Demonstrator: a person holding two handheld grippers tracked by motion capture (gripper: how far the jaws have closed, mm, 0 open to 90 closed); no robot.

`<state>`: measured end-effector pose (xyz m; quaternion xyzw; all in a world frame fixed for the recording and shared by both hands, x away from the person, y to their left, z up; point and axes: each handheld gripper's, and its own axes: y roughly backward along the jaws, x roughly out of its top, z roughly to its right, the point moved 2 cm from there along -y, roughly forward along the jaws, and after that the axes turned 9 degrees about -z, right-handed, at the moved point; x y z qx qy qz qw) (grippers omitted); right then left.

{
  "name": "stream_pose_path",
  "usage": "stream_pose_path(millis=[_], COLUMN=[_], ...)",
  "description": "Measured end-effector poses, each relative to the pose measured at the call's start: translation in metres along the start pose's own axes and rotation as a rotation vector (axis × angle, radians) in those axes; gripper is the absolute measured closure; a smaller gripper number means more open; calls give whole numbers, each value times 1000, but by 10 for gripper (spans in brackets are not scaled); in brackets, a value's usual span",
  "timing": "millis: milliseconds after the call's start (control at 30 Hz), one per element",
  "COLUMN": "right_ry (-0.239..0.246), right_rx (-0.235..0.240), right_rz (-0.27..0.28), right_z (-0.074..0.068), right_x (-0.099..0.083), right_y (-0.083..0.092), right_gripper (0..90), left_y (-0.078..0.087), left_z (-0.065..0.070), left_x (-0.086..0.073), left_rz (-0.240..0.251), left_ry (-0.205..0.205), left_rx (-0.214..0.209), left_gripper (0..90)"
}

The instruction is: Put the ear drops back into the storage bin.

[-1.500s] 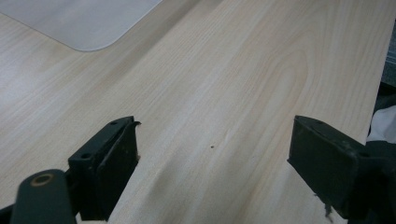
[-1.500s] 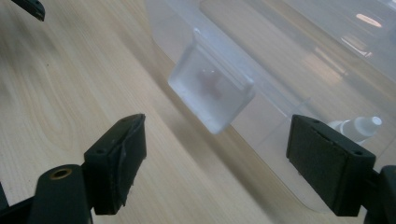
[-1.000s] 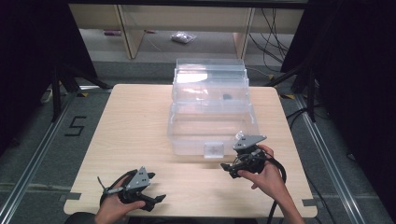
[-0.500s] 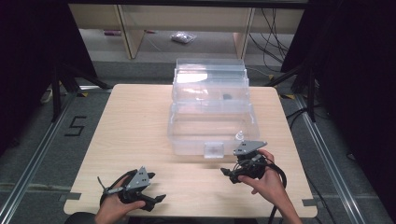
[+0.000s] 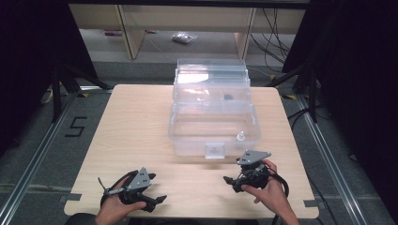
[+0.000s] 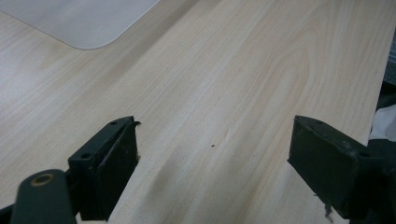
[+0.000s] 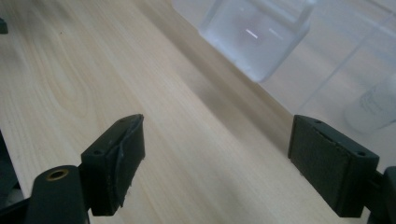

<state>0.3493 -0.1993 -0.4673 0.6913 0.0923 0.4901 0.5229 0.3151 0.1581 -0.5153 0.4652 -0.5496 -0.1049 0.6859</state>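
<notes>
Just ahead of the right tongs, toward the far side of the worktop, stands a clear plastic box with its lid raised behind it; the right tongs hover low over the wood near its front wall, apart from it, jaws spread wide with nothing between them. In the right gripper view the right tongs show bare wood between the two black pads, and the box's frosted front latch sits beyond them, up and slightly to the right, clear of both jaws. A small pale bottle shows through the box wall just past the right-hand jaw; in the high view it stands inside the box near the front right corner. A small dark item lies farther back in the upper part of the box, too small to tell what it is. The left tongs rest near the front edge of the worktop, well apart from the box and from the right tongs, held in the person's left hand. In the left gripper view the left tongs also gape wide, empty, over plain wood
</notes>
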Motion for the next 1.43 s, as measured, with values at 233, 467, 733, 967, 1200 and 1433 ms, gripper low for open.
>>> stream_pose_path(millis=[233, 467, 733, 967, 1200, 1433], right_ry=[-29, -37, -33, -47, -61, -51], right_rx=[16, 27, 15, 17, 26, 22], right_rz=[-20, -43, -34, -51, -61, -46], right_z=[-3, -4, -4, -4, -6, -6], right_x=[-12, -19, -31, -42, -47, -46], right_y=[-2, -3, -5, -2, -2, -4], right_gripper=[190, 186, 183, 182, 180, 176], left_y=[0, 0, 0, 0, 0, 0], left_z=[0, 0, 0, 0, 0, 0], left_x=[0, 0, 0, 0, 0, 0], left_rz=[-1, 0, -1, -1, -1, -4], left_ry=[-1, -1, -2, -3, -2, -5], left_rx=[1, 1, 0, 1, 2, 2], left_gripper=[151, 151, 151, 151, 151, 152])
